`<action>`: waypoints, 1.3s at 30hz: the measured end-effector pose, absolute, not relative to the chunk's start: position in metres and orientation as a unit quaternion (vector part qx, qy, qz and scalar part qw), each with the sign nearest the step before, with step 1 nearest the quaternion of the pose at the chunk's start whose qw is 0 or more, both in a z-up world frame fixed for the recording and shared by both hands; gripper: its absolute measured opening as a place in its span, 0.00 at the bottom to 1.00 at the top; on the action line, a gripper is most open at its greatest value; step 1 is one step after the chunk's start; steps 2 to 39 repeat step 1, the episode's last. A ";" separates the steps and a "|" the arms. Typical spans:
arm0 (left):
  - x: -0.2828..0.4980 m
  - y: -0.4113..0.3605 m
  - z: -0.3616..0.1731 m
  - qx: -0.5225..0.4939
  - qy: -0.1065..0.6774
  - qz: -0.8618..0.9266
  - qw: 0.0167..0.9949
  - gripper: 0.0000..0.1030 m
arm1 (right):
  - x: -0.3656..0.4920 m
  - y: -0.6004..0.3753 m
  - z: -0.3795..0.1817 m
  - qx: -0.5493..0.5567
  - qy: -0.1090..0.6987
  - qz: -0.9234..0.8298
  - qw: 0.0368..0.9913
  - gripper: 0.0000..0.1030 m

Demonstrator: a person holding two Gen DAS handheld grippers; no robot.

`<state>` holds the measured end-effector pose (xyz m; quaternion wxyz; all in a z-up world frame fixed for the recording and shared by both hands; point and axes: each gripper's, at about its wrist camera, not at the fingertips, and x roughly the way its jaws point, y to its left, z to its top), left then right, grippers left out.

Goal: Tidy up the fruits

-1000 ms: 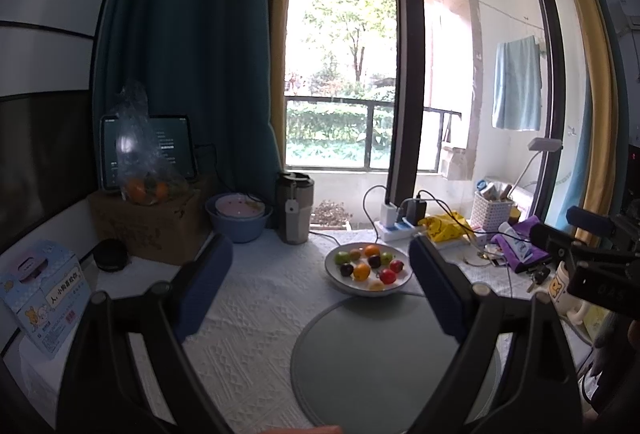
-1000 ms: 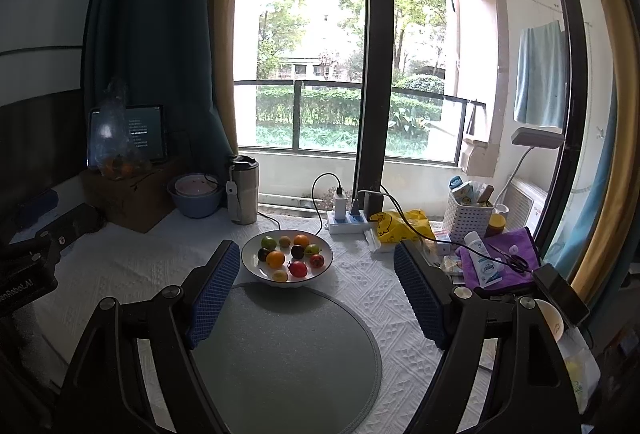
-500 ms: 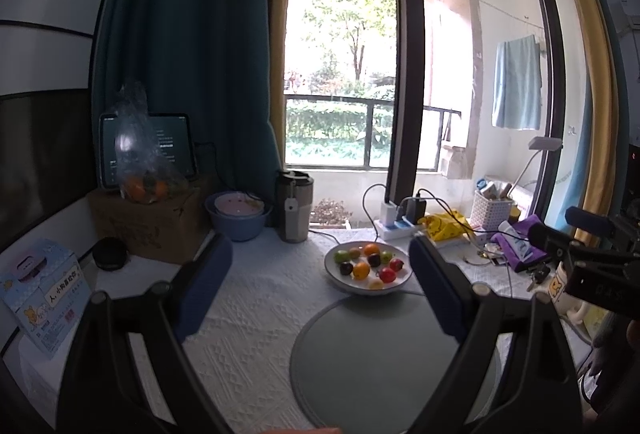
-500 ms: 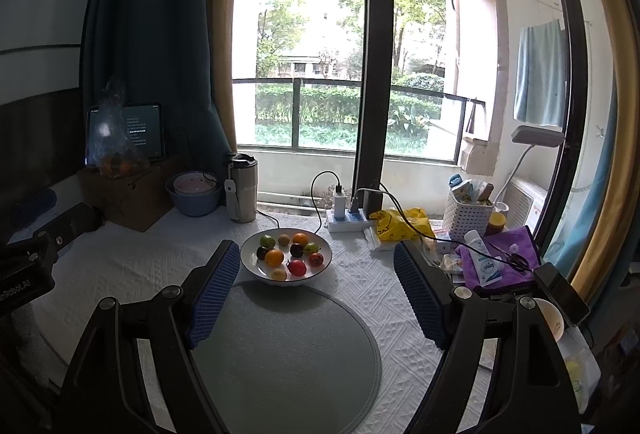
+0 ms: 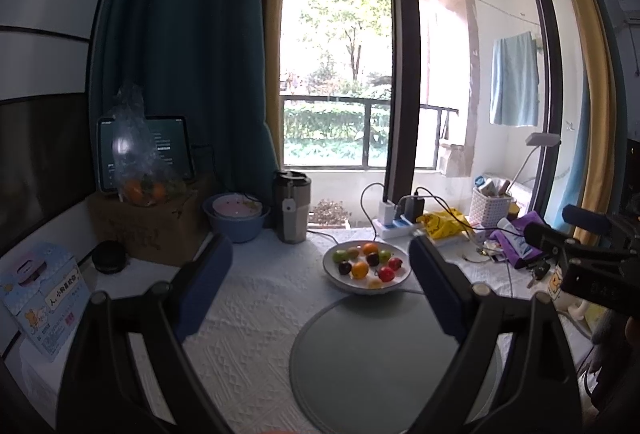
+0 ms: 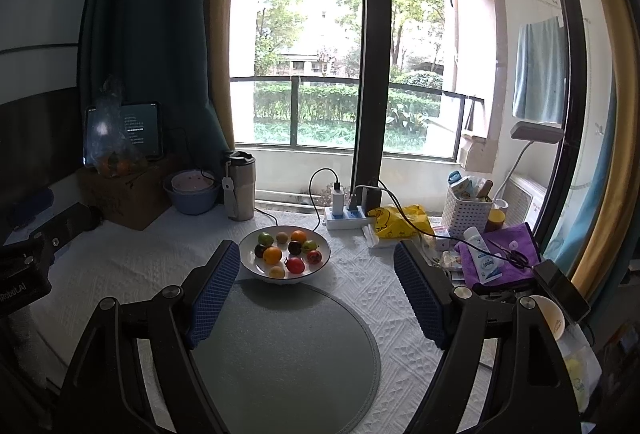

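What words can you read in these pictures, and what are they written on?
"Robot.AI": white letters on the black body of the left gripper, cut off at the picture's edge.
Blue carton: Chinese characters on a yellow strip, too blurred to read.
Tablet screen: lines of white text, too small.
White tube: blue label, too small.

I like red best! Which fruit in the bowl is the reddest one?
The bright red fruit at the near side of the white bowl, beside the orange. The others are green, orange, yellowish, dark or duller red.

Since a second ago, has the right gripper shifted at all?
Barely. In the right wrist view the white fruit bowl has slipped slightly left and up against the blue-padded right gripper, so it eased slightly right.
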<state>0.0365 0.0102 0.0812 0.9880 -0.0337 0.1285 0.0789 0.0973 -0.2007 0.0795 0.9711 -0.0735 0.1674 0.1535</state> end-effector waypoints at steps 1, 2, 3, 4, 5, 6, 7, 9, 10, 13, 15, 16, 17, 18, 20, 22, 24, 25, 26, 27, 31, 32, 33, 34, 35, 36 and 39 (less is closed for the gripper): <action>0.038 0.011 0.080 -0.034 0.131 0.079 0.988 0.88 | 0.098 -0.201 0.078 -0.074 0.169 0.152 0.971 0.80; 0.038 0.011 0.080 -0.034 0.131 0.079 0.988 0.88 | 0.098 -0.201 0.078 -0.074 0.169 0.152 0.971 0.80; 0.038 0.011 0.080 -0.034 0.131 0.079 0.988 0.88 | 0.098 -0.201 0.078 -0.074 0.169 0.152 0.971 0.80; 0.038 0.011 0.080 -0.034 0.131 0.079 0.988 0.88 | 0.098 -0.201 0.078 -0.074 0.169 0.152 0.971 0.80; 0.038 0.011 0.080 -0.034 0.131 0.079 0.988 0.88 | 0.098 -0.201 0.078 -0.074 0.169 0.152 0.971 0.80; 0.038 0.011 0.080 -0.034 0.131 0.079 0.988 0.88 | 0.098 -0.201 0.078 -0.074 0.169 0.152 0.971 0.80; 0.038 0.011 0.080 -0.034 0.131 0.079 0.988 0.88 | 0.098 -0.201 0.078 -0.074 0.169 0.152 0.971 0.80; 0.038 0.011 0.080 -0.034 0.131 0.079 0.988 0.88 | 0.098 -0.201 0.078 -0.074 0.169 0.152 0.971 0.80; 0.038 0.011 0.080 -0.034 0.131 0.079 0.988 0.88 | 0.098 -0.201 0.078 -0.074 0.169 0.152 0.971 0.80; 0.038 0.011 0.080 -0.034 0.131 0.079 0.988 0.88 | 0.098 -0.201 0.078 -0.074 0.169 0.152 0.971 0.80; 0.038 0.011 0.080 -0.034 0.131 0.079 0.988 0.88 | 0.098 -0.201 0.078 -0.074 0.169 0.152 0.971 0.80; 0.038 0.011 0.080 -0.034 0.131 0.079 0.988 0.88 | 0.098 -0.201 0.078 -0.074 0.169 0.152 0.971 0.80; 0.038 0.011 0.080 -0.034 0.131 0.079 0.988 0.88 | 0.098 -0.201 0.078 -0.074 0.169 0.152 0.971 0.80; 0.038 0.011 0.080 -0.034 0.131 0.079 0.988 0.88 | 0.098 -0.201 0.078 -0.074 0.169 0.152 0.971 0.80; 0.038 0.011 0.080 -0.034 0.131 0.079 0.988 0.88 | 0.098 -0.201 0.078 -0.074 0.169 0.152 0.971 0.80; 0.038 0.011 0.080 -0.034 0.131 0.079 0.988 0.88 | 0.098 -0.201 0.078 -0.074 0.169 0.152 0.971 0.80; 0.038 0.011 0.080 -0.034 0.131 0.079 0.988 0.88 | 0.098 -0.201 0.078 -0.074 0.169 0.152 0.971 0.80; 0.038 0.011 0.080 -0.034 0.131 0.079 0.988 0.88 | 0.098 -0.201 0.078 -0.074 0.169 0.152 0.971 0.80; 0.038 0.011 0.080 -0.034 0.131 0.079 0.988 0.88 | 0.098 -0.201 0.078 -0.074 0.169 0.152 0.971 0.80; 0.038 0.011 0.080 -0.034 0.131 0.079 0.988 0.88 | 0.098 -0.201 0.078 -0.074 0.169 0.152 0.971 0.80; 0.038 0.011 0.080 -0.034 0.131 0.079 0.988 0.88 | 0.098 -0.201 0.078 -0.074 0.169 0.152 0.971 0.80; 0.038 0.011 0.080 -0.034 0.131 0.079 0.988 0.88 | 0.098 -0.201 0.078 -0.074 0.169 0.152 0.971 0.80; 0.038 0.011 0.080 -0.034 0.131 0.079 0.988 0.88 | 0.098 -0.201 0.078 -0.074 0.169 0.152 0.971 0.80; 0.038 0.011 0.080 -0.034 0.131 0.079 0.988 0.88 | 0.098 -0.201 0.078 -0.074 0.169 0.152 0.971 0.80; 0.038 0.011 0.080 -0.034 0.131 0.079 0.988 0.88 | 0.098 -0.201 0.078 -0.074 0.169 0.152 0.971 0.80; 0.038 0.011 0.080 -0.034 0.131 0.079 0.988 0.88 | 0.098 -0.201 0.078 -0.074 0.169 0.152 0.971 0.80; 0.038 0.011 0.080 -0.034 0.131 0.079 0.988 0.88 | 0.098 -0.201 0.078 -0.074 0.169 0.152 0.971 0.80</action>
